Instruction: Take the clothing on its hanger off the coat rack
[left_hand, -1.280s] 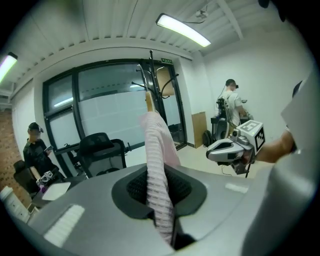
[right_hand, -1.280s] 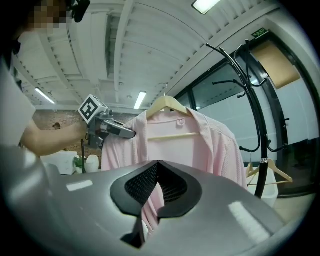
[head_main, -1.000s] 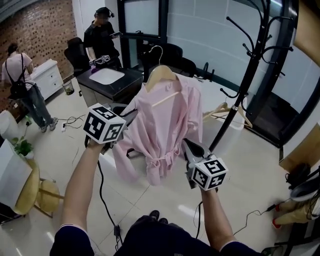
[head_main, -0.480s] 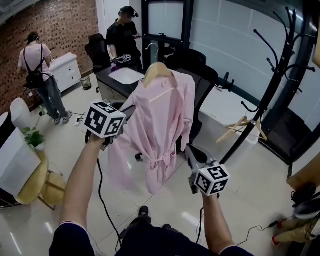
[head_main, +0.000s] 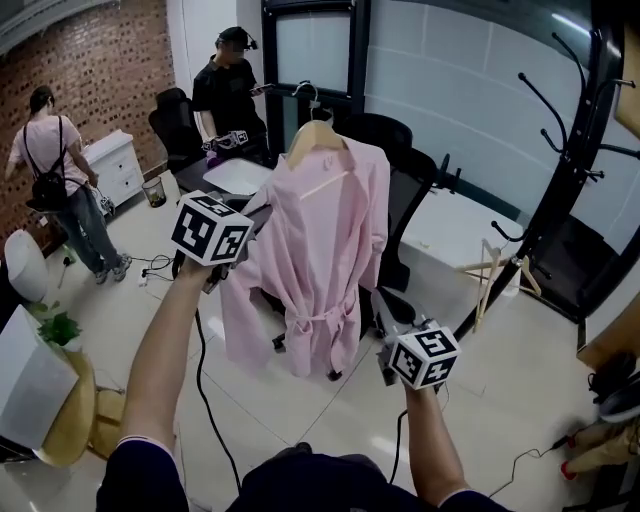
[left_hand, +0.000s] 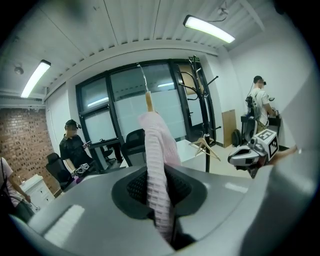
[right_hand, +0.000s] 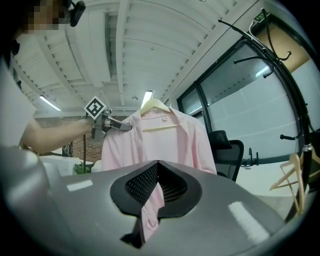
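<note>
In the head view, the pink robe (head_main: 330, 230) hangs on its wooden hanger (head_main: 318, 140) at the centre of the frame. It is well apart from the black coat rack (head_main: 560, 170) at the right edge, so it looks already off the rack. The left gripper (head_main: 258, 210), left of centre, meets the robe at its shoulder. The right gripper (head_main: 374, 293), lower right of centre, reaches the cloth near the waist tie.

In the left gripper view, the jaws are pressed together on a ridge of pink fabric running up the middle of the frame, with the hanger's neck above it. Whether the wooden arm lies inside that pinch cannot be told.

In the right gripper view, the jaws are likewise closed on a fold of the robe at lower centre. The whole garment and hanger show above, at centre.

The hook hangs free and neither gripper clearly holds wood. If only cloth is pinched, the hanger could tip and slide out of the neckline, or the robe could slip off one shoulder. Pulling the grippers apart would strain the fabric. The office chair (head_main: 400, 190) directly behind could snag the hem.
</note>
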